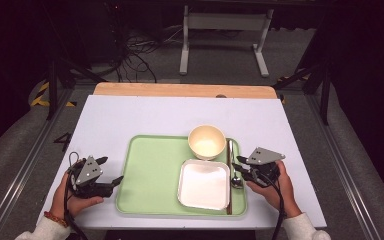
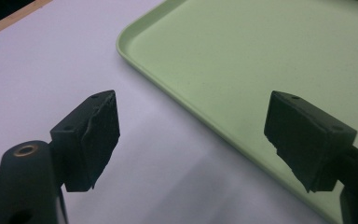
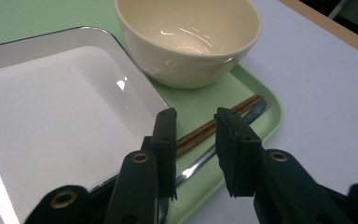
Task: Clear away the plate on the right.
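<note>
Two grippers are hovering at a green tray. The left gripper is holding its jaws wide apart over the tray's edge. The right gripper is keeping its jaws partly open, empty, over chopsticks and a spoon; beyond them are sitting a bowl and plate. Closing now risks pinching both utensils together.

Left half of the green tray lies bare; its right half is crowded by bowl, white plate, chopsticks and spoon.
</note>
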Available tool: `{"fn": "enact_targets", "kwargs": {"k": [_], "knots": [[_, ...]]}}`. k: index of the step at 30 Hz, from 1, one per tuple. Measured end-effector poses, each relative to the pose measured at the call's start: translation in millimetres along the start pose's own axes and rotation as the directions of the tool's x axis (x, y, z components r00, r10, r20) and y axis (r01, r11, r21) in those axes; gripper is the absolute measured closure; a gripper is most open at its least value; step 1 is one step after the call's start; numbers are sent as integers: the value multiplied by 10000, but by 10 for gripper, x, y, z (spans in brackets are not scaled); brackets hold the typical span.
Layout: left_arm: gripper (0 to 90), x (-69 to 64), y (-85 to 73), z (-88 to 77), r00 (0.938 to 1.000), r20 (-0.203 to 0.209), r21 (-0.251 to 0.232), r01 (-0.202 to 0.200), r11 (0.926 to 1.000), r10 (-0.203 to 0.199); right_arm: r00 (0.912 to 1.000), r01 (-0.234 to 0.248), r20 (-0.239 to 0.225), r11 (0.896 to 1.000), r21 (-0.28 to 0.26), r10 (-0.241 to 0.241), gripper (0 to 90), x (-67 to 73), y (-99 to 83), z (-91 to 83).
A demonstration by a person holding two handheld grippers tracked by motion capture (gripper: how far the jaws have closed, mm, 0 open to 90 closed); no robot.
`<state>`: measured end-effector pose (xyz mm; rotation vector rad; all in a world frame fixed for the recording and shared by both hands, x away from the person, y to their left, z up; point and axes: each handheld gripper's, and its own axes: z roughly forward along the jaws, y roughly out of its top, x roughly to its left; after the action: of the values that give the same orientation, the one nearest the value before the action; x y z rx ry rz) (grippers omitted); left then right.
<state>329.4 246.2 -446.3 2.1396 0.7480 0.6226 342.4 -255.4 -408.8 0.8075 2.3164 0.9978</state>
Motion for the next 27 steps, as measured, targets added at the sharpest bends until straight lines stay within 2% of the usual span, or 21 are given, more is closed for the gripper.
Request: {"fn": "enact_targets", "kwargs": {"k": [4, 14, 23, 27], "knots": [[190, 12, -5, -7, 10000, -49, -3, 15, 10000, -15, 9998, -168, 126, 9998, -51, 169, 626, -28, -23, -46], [188, 21, -12, -17, 10000, -72, 2, -30, 10000, 30, 9983, -338, 487, 9992, 210, 328, 500, -76, -101, -100], [182, 16, -17, -9, 10000, -61, 49, -7, 10000, 8, 9950, -368, 948, 9984, 429, 326, 373, -112, -166, -121], [179, 14, -21, -2, 10000, -48, 89, 21, 10000, -21, 9921, -324, 1231, 9980, 542, 255, 353, -111, -196, -120]]}}
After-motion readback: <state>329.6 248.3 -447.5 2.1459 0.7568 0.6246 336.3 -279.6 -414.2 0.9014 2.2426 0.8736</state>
